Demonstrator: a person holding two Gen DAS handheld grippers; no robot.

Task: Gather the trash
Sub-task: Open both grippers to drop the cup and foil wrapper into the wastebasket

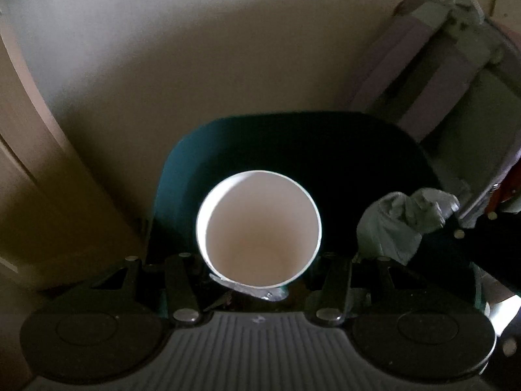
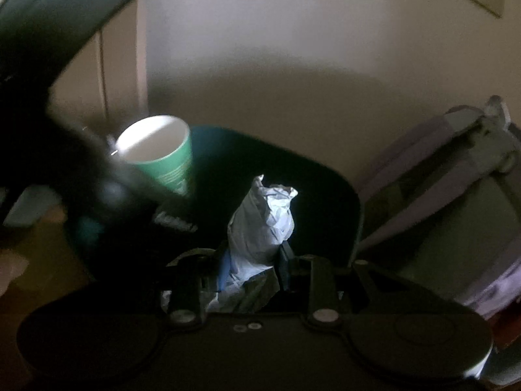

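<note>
Already both pieces are over the dark bin [image 1: 182, 169], not yet dropped: left tongs [image 1: 259, 260] grip the paper cup [image 1: 259, 224], right tongs [image 2: 250, 260] grip the crumpled paper [image 2: 263, 221].

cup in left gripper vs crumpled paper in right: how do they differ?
The paper cup is green outside and white inside; the crumpled paper is whitish all over. The cup keeps its round open mouth; the paper is a shapeless wad. Shared: each is clamped in a gripper over the dark bin.
</note>
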